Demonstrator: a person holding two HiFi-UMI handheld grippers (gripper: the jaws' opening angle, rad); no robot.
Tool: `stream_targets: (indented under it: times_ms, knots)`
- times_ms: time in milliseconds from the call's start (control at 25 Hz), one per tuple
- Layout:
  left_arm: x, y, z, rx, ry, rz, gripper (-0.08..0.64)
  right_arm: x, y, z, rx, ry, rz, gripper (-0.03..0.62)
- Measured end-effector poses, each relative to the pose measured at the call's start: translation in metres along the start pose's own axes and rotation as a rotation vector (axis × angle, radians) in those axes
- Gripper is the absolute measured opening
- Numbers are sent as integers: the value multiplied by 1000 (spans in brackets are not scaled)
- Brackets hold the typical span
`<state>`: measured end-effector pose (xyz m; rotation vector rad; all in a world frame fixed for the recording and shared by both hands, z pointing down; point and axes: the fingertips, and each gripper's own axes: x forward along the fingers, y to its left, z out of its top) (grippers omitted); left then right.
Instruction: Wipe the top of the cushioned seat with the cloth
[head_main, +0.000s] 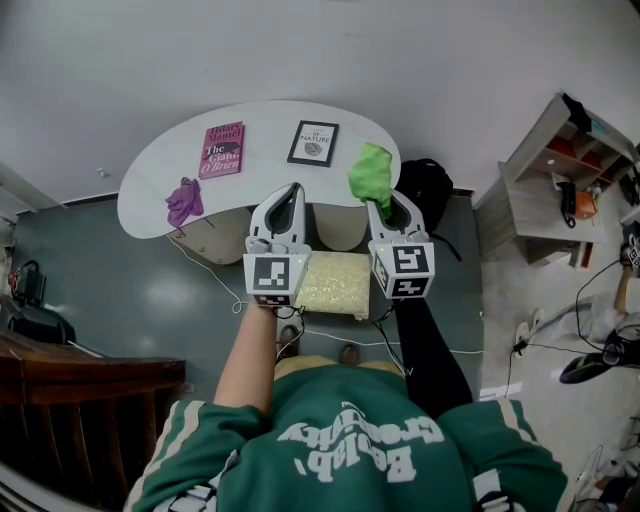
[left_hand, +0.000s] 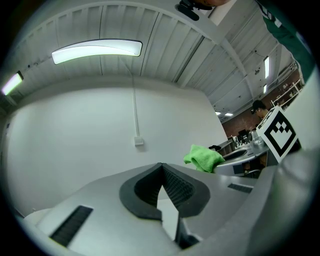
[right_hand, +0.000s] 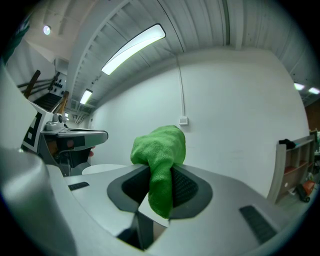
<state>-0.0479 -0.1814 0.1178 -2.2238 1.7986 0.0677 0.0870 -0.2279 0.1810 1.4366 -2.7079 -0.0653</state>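
Observation:
In the head view my right gripper (head_main: 385, 205) is shut on a green cloth (head_main: 371, 175), held up in the air above the pale yellow cushioned seat (head_main: 335, 284). The right gripper view shows the green cloth (right_hand: 160, 160) pinched between the pads and bunched above them. My left gripper (head_main: 283, 203) hangs beside it, shut with nothing between its jaws, which meet at the tips in the left gripper view (left_hand: 162, 172). The green cloth (left_hand: 204, 157) shows there off to the right. Both grippers point upward toward the white wall.
A white curved table (head_main: 150, 190) beyond the seat carries a purple cloth (head_main: 184, 201), a pink book (head_main: 222, 150) and a framed print (head_main: 313, 143). A black bag (head_main: 425, 185) sits by the table's right end. Shelves (head_main: 560, 190) stand at the right.

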Motion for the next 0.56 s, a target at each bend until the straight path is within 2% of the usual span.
stream_targets:
  times_ms: [280, 560]
  knots:
    - [-4, 2, 2, 15, -11, -2, 15, -1, 0, 1, -2, -3, -15, 107]
    - [-4, 8, 2, 24, -12, 31, 15, 2, 0, 5, -19, -7, -9, 107]
